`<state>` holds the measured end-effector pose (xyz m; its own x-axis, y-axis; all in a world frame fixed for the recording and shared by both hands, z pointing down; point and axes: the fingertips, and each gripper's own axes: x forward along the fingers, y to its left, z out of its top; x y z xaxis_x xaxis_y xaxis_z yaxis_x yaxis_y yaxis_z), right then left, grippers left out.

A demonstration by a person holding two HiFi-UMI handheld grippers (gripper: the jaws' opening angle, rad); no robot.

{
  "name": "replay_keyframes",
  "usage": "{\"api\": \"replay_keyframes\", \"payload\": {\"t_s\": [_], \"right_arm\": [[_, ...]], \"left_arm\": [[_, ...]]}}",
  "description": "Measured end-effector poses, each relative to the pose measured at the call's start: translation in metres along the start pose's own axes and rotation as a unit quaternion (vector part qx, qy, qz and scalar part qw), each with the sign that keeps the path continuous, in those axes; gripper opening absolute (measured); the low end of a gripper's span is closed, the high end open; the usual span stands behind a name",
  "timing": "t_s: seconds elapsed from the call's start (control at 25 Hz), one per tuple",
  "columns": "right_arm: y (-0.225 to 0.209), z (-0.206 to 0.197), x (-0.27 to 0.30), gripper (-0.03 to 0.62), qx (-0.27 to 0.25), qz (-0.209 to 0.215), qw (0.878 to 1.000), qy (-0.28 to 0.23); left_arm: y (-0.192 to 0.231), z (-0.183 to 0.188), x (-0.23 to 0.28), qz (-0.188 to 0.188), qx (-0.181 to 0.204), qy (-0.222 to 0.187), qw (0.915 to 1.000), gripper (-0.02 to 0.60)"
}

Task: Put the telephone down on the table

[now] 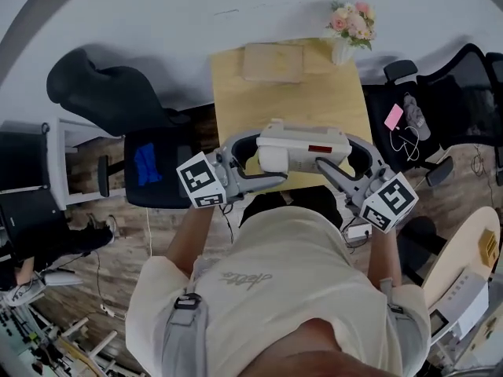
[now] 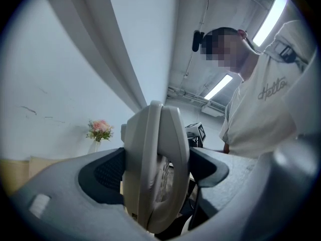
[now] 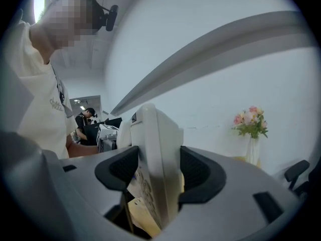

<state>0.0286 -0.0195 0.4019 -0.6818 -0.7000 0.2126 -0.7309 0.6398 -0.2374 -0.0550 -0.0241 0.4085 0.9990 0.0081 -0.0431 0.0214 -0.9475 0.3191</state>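
Item: telephone (image 1: 302, 148), pale grey, with its handset on the base. It was held level between two tongs at the 6 o'clock edge of the table (image 1: 236, 100), close to the person's chest. Whether it touched the tabletop could not be told.

Left gripper (image 1: 245, 154): jaws partly apart, closed onto the telephone's 9 o'clock end, with the dark pads (image 2: 108, 172) pressed to either side of the body.

Right gripper (image 1: 355, 162): jaws likewise partly apart, clamped on the 3 o'clock end, keypad side facing down in the right gripper view.

Table: light wood.
- Flat box (image 1: 273, 61) at its 12 o'clock edge.
- Vase of pink flowers (image 1: 350, 23) at its 1 o'clock corner.

Black chair (image 1: 157, 167): at 9 o'clock of the telephone, with a blue cloth (image 1: 146, 163) on the seat.
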Motion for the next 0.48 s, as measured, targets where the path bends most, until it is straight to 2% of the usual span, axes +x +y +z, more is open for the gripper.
{"api": "replay_keyframes", "payload": {"t_s": [0.28,0.48], "right_arm": [[-0.038,0.007,0.016,0.25,0.016,0.065,0.998,0.011],[-0.075,0.006,0.019,0.25,0.026,0.1,0.995,0.015]], "left_arm": [[0.027,0.007,0.015,0.062,-0.016,-0.006,0.9979,0.39],[0.05,0.004,0.041,0.099,-0.025,0.011,0.9948,0.388]]}}
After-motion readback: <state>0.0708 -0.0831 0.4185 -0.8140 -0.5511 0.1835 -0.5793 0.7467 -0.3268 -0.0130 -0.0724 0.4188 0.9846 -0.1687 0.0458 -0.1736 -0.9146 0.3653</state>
